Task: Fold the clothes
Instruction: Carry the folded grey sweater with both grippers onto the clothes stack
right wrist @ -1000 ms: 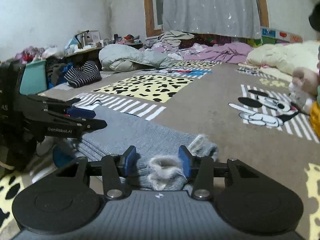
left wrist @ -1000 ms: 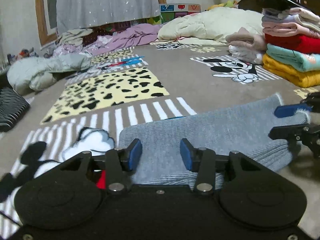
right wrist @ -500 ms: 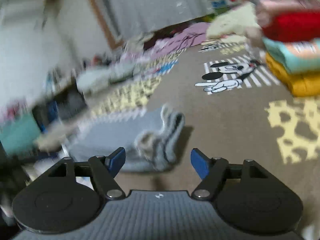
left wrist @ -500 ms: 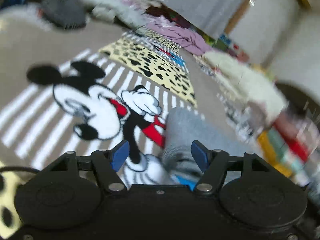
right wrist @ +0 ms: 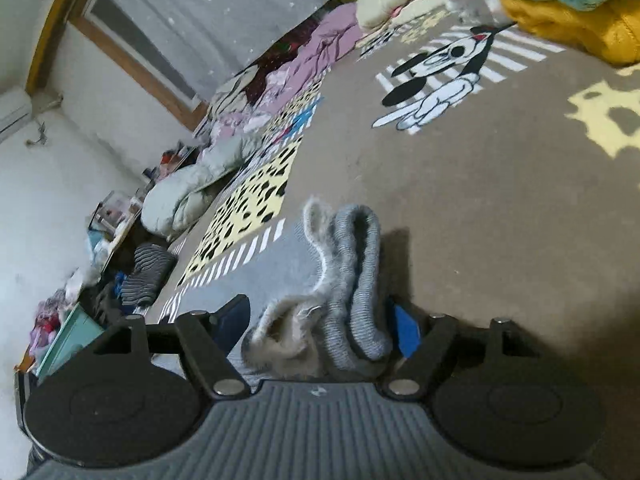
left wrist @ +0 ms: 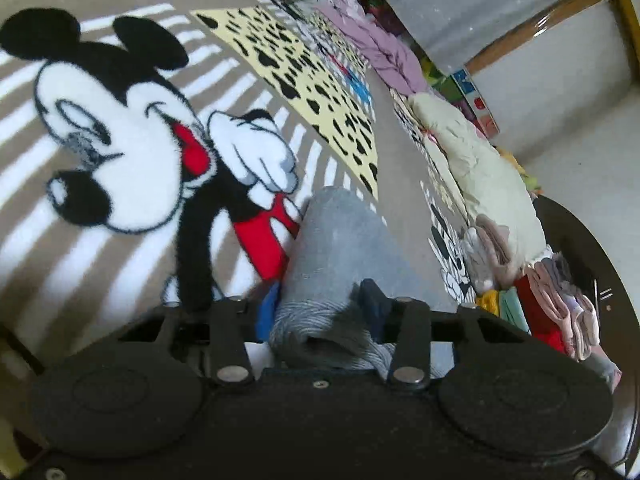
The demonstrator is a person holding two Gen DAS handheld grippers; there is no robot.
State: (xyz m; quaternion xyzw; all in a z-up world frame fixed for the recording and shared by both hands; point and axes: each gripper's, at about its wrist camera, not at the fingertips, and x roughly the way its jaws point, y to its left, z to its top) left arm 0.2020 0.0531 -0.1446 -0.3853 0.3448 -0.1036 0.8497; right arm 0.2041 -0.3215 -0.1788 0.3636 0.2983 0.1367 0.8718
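Both grippers on grey folded garment [left wrist: 336, 248]

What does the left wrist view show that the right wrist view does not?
Only the left wrist view: the left hand-held gripper shut on the grey garment's ribbed edge, and a large cartoon mouse on the rug. Only the right wrist view: the right hand-held gripper around the garment's fuzzy trim, and an air conditioner. Both: the garment, the yellow spotted patch, the grey curtain.
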